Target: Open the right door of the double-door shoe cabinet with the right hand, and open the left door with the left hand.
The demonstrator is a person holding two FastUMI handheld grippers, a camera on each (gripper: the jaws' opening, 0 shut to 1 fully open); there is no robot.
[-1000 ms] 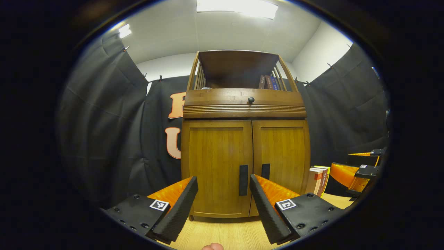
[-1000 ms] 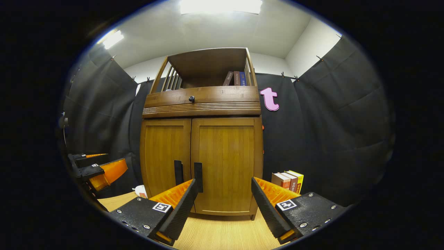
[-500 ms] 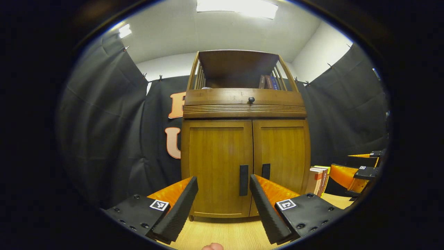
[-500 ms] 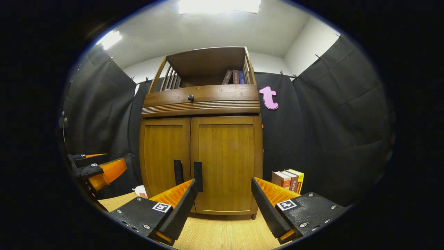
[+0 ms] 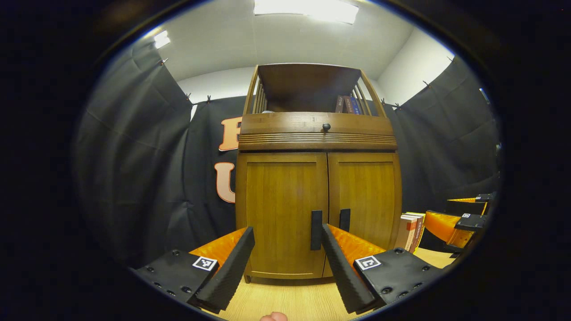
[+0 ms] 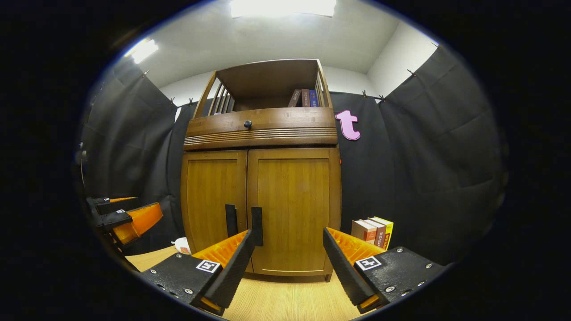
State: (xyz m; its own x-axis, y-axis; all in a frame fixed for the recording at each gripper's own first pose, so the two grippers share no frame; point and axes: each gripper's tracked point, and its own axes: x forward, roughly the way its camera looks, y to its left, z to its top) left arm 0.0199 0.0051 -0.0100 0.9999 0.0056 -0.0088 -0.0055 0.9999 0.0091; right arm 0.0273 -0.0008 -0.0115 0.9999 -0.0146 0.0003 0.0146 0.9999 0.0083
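Observation:
A wooden shoe cabinet (image 5: 317,142) (image 6: 261,133) stands ahead with both doors closed. In the left gripper view the left door (image 5: 282,209) carries a dark vertical handle (image 5: 316,224), and the right door (image 5: 365,196) has its handle (image 5: 344,220) beside it. My left gripper (image 5: 287,236) is open, short of the doors, its right finger just below the left handle. In the right gripper view the right door (image 6: 294,205) has its handle (image 6: 257,225) just above my open right gripper's (image 6: 287,238) left finger. The left door (image 6: 214,196) and its handle (image 6: 230,220) sit further left.
Several books (image 6: 372,232) (image 5: 410,232) stand on the wooden floor (image 6: 290,303) right of the cabinet. More books (image 6: 305,98) lean on the open top shelf above a drawer with a round knob (image 6: 247,124). A small white object (image 6: 182,245) lies left of the cabinet. Black cloth surrounds everything.
Both grippers have shifted slightly; the cabinet sits a little further right in each view. The doors stay closed and both grippers stay open.

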